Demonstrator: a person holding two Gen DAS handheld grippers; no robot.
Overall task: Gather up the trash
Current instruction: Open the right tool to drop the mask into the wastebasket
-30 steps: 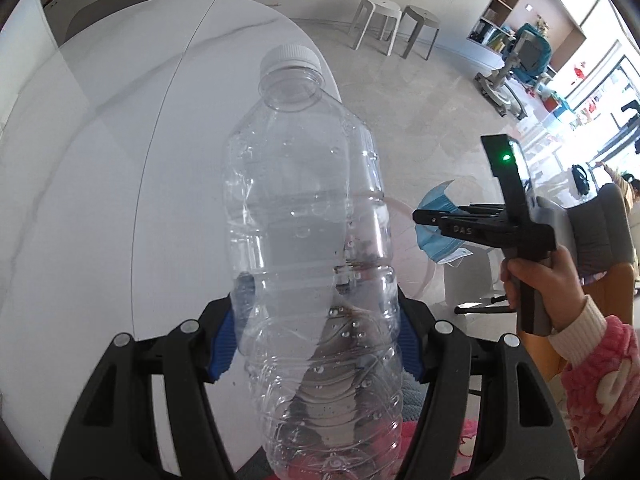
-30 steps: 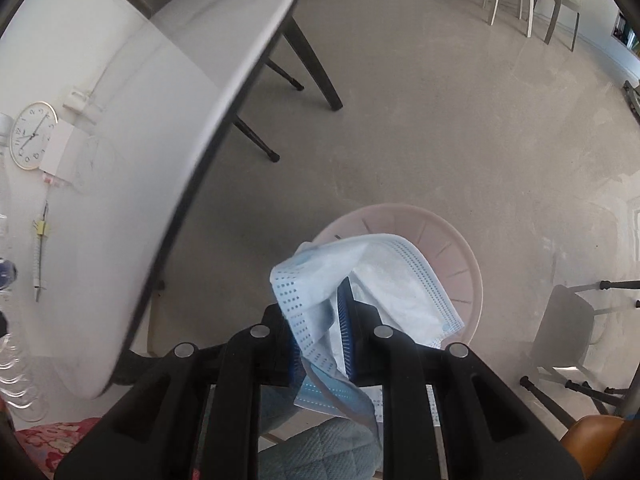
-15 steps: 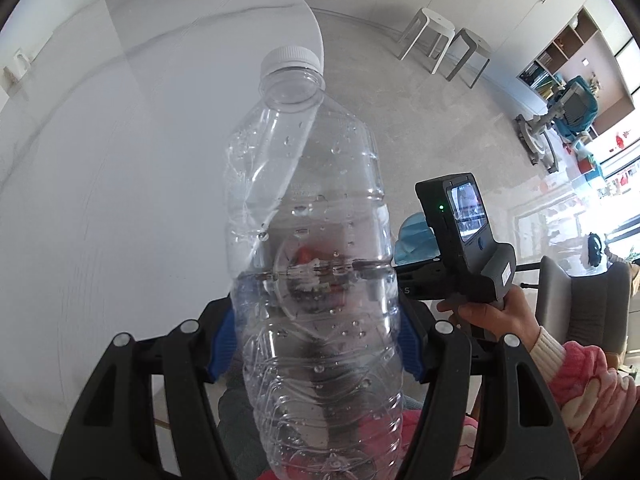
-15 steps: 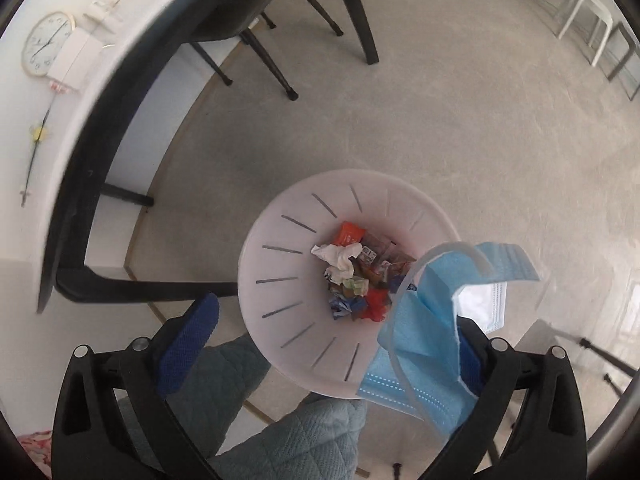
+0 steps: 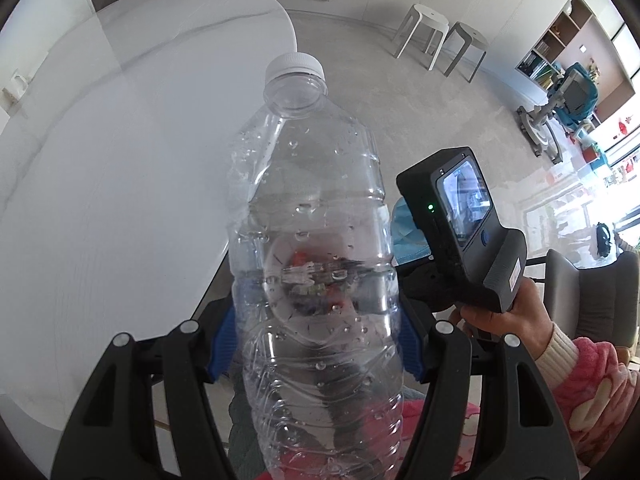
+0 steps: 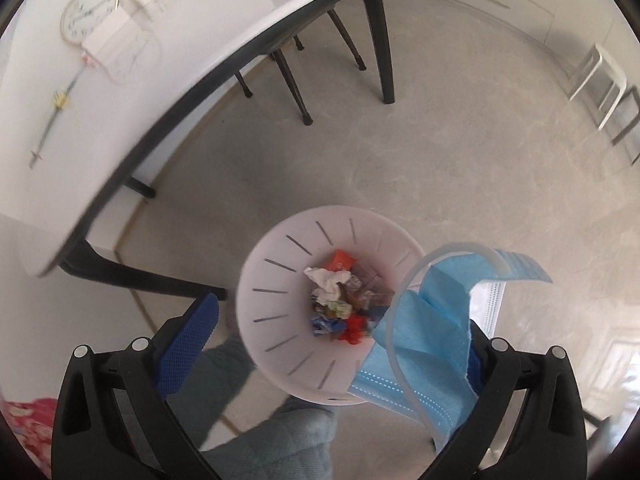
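Note:
My left gripper (image 5: 316,354) is shut on a clear plastic bottle (image 5: 316,248) with a white cap, held upright beside the table edge. My right gripper (image 6: 340,344) is open above a white slotted trash bin (image 6: 280,280) that holds crumpled wrappers and tissue. A blue face mask (image 6: 436,320) clings to the right finger pad and hangs over the bin's right rim. The right gripper's body (image 5: 460,232) shows in the left wrist view, with a bit of the mask (image 5: 404,228) behind it.
A white marble table (image 5: 100,200) stands to the left, with a round clock (image 6: 89,14) and small items on it. Black table and chair legs (image 6: 380,48) stand beyond the bin. Two stools (image 5: 440,36) stand far off. My knees are below.
The right gripper opened over the bin and the mask stays stuck to the right pad. The left gripper tilted with the bottle toward the bin.

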